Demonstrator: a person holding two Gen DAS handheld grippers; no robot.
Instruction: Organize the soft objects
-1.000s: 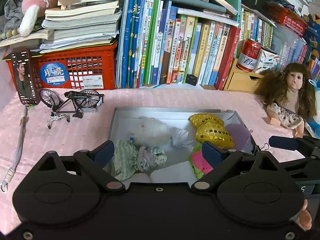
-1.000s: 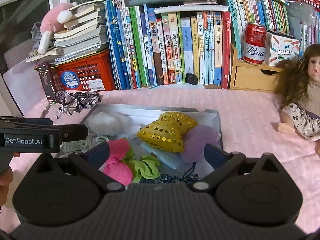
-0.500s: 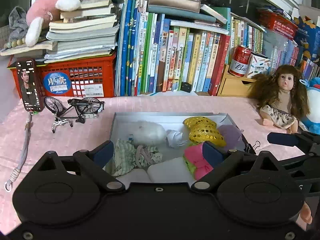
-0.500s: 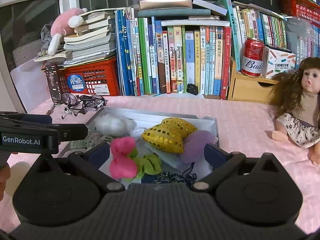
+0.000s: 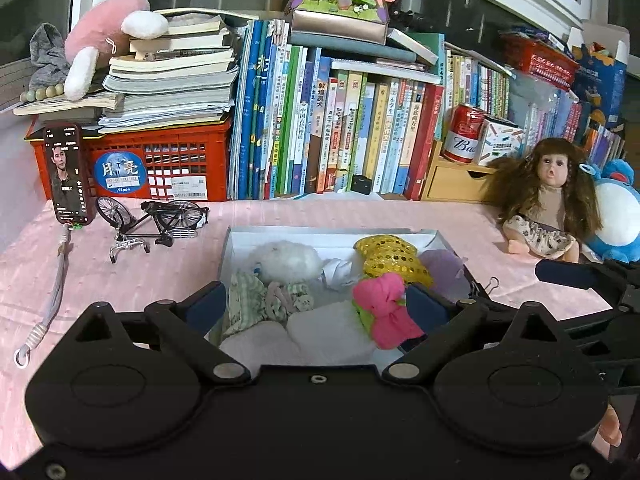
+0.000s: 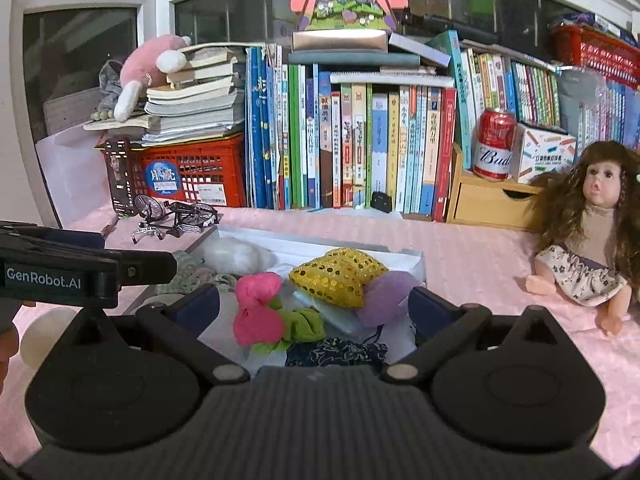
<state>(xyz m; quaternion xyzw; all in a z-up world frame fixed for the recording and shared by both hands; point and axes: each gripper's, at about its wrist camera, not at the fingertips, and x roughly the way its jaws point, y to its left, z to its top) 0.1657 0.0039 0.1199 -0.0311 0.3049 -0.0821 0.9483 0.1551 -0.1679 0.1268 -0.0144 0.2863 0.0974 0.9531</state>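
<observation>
A shallow grey box (image 5: 332,236) (image 6: 320,246) on the pink tablecloth holds soft things: a white fluffy ball (image 5: 286,260) (image 6: 236,256), a yellow sequin pillow (image 5: 390,258) (image 6: 336,276), a pink and green cloth toy (image 5: 386,308) (image 6: 260,312), a lilac pouf (image 6: 386,298), striped socks (image 5: 260,300) and dark patterned cloth (image 6: 336,354). My left gripper (image 5: 316,308) hangs open above the box's near end, empty. My right gripper (image 6: 314,308) is open too, over the box's right half, holding nothing.
A doll (image 5: 548,204) (image 6: 592,232) sits at the right beside a blue plush (image 5: 616,216). A toy bicycle (image 5: 156,220), a phone (image 5: 68,176), a red crate (image 5: 160,160) with a pink plush (image 5: 108,44) on stacked books, upright books and a red can (image 6: 494,144) line the back.
Both grippers have lifted and drawn back from the box, so more of the shelf top shows. They stay open and empty; the things in the box lie as before.
</observation>
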